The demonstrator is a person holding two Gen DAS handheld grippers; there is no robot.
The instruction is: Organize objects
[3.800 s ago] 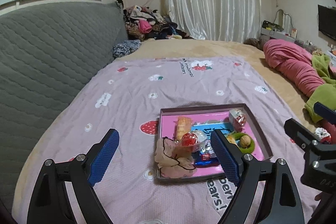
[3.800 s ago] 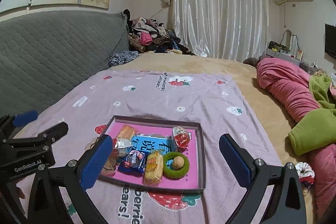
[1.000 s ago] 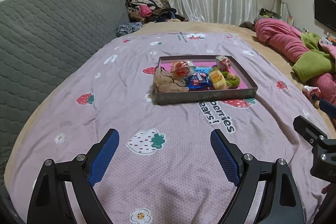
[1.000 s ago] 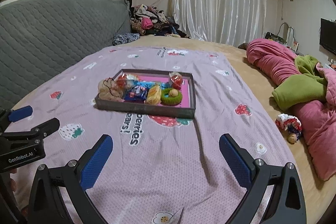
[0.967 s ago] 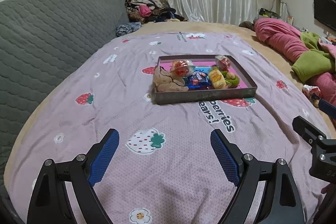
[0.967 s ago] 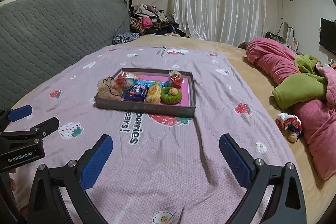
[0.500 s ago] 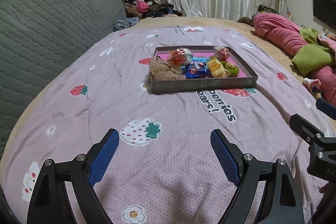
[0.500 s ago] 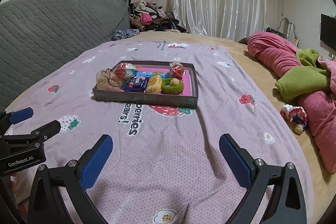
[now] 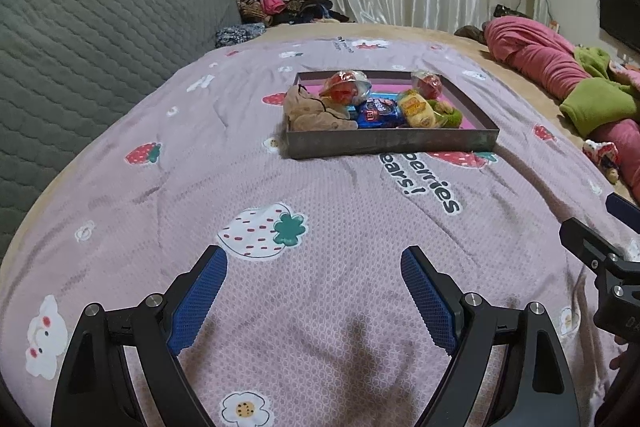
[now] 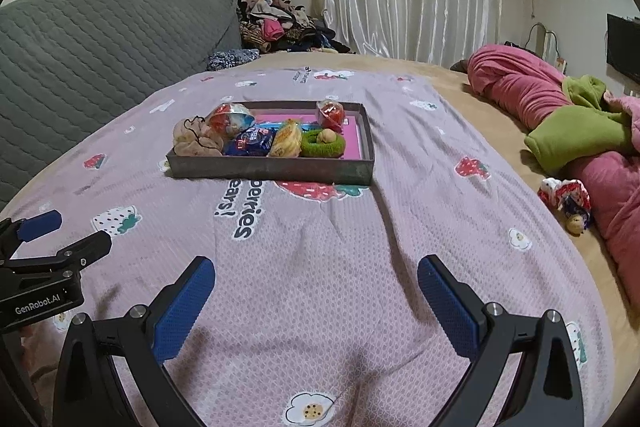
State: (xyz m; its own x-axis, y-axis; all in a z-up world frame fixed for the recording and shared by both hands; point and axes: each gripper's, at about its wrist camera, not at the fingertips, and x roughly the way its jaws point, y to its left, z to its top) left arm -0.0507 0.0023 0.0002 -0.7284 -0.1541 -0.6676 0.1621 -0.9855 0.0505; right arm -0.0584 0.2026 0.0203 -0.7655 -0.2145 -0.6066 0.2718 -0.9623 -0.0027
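1. The left gripper (image 9: 314, 265) has its jaws spread wide, with nothing between the blue pads (image 9: 198, 301); only the bedspread (image 9: 340, 227) shows in the gap.
2. It hangs low over the bedspread, just past a white strawberry print (image 9: 262, 231). Whether the fingertips touch the cloth cannot be told.
3. The right gripper (image 10: 316, 275) also has its jaws wide apart and empty, with bare cloth between its pads (image 10: 182, 311).
4. Each gripper shows at the edge of the other's view: the right one (image 9: 600, 259) at the far right of the left view, the left one (image 10: 48, 255) at the far left of the right view. They sit side by side, apart.
5. The tray (image 9: 392, 143) lies on the bedspread well ahead of both grippers, a grey-walled box with a pink floor (image 10: 354, 139).
6. In the left view the tray sits ahead and a little right of the gap; in the right view, ahead and a little left.
7. Inside it, from left to right: a beige scrunchie (image 10: 196, 139), a red capsule (image 10: 230, 119), a blue packet (image 10: 250, 141), a yellow packet (image 10: 286, 143), and a green ring (image 10: 322, 147) with a nut (image 10: 328, 135) on it.
8. A second red capsule (image 10: 331, 113) stands at the tray's far right corner.
9. A blue card (image 9: 384, 95) lies partly under the snacks.
10. Neither gripper touches the tray or its contents.
11. A small toy (image 10: 568, 201) lies off the bedspread to the right, beside a pink quilt (image 10: 532, 91) and a green blanket (image 10: 580, 135).
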